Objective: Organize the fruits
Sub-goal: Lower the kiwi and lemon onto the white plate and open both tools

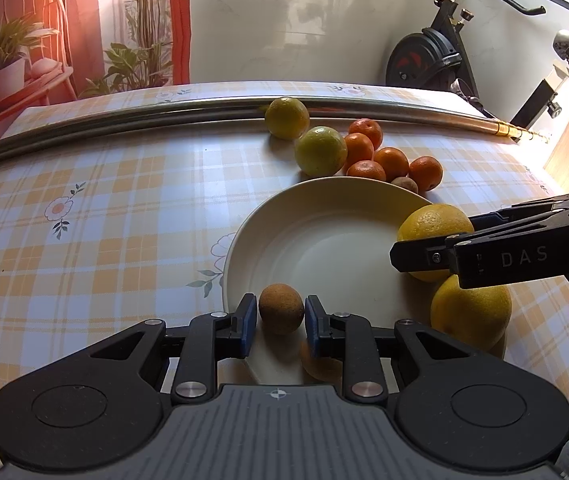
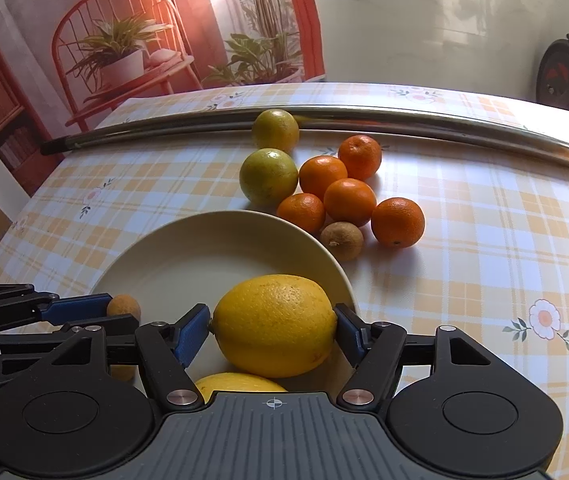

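My left gripper (image 1: 280,305) is shut on a small brown fruit (image 1: 281,309), holding it just above the near rim of the cream plate (image 1: 244,240). Its blue finger and the same brown fruit (image 2: 124,307) show at the left of the right wrist view. My right gripper (image 2: 271,312) is shut on a large yellow citrus (image 2: 274,324) over the plate's right edge (image 2: 340,276). From the left wrist view that right gripper (image 1: 432,240) comes in from the right with the yellow citrus (image 1: 432,226). A second yellow citrus (image 1: 470,316) lies on the table below it.
Behind the plate lie two green-yellow citrus (image 2: 268,176), several mandarins (image 2: 348,200) and another small brown fruit (image 2: 341,240). A metal rod (image 1: 164,114) runs across the far side of the checked tablecloth. An exercise bike (image 1: 432,56) stands beyond the table.
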Tool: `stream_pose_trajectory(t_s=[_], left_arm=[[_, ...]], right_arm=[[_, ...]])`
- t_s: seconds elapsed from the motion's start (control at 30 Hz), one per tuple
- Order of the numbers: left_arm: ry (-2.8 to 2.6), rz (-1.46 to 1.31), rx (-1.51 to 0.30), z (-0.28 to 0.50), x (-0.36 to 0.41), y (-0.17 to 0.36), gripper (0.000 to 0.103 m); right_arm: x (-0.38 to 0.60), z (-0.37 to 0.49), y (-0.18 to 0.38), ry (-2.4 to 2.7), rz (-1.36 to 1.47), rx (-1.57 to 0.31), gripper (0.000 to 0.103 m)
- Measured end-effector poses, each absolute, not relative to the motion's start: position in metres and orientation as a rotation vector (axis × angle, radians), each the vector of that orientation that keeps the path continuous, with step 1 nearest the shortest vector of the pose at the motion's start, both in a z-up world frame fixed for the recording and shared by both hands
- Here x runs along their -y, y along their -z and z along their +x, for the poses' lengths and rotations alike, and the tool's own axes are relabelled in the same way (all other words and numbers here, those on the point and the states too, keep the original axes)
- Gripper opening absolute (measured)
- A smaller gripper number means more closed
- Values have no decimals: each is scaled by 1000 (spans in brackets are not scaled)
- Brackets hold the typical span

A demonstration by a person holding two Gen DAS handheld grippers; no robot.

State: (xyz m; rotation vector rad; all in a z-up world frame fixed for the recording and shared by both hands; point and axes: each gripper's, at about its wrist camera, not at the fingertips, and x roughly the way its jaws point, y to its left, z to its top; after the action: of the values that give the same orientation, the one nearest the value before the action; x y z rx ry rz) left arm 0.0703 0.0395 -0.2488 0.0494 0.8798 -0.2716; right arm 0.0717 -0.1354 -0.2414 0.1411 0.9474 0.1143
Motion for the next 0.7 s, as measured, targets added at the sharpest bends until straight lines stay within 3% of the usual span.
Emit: stream_pose_trajectory(t_s=[0.1,0.3,0.7], left_arm=[[270,39,-881,70,-41,248,29],[276,8,-860,69,-43,243,42],[263,-30,-829,72,-46,235,42]], right_arm=[[137,70,240,-109,147,-943,64],[140,67,237,-108,151,-949,64],[140,61,230,-121,149,-936,69]])
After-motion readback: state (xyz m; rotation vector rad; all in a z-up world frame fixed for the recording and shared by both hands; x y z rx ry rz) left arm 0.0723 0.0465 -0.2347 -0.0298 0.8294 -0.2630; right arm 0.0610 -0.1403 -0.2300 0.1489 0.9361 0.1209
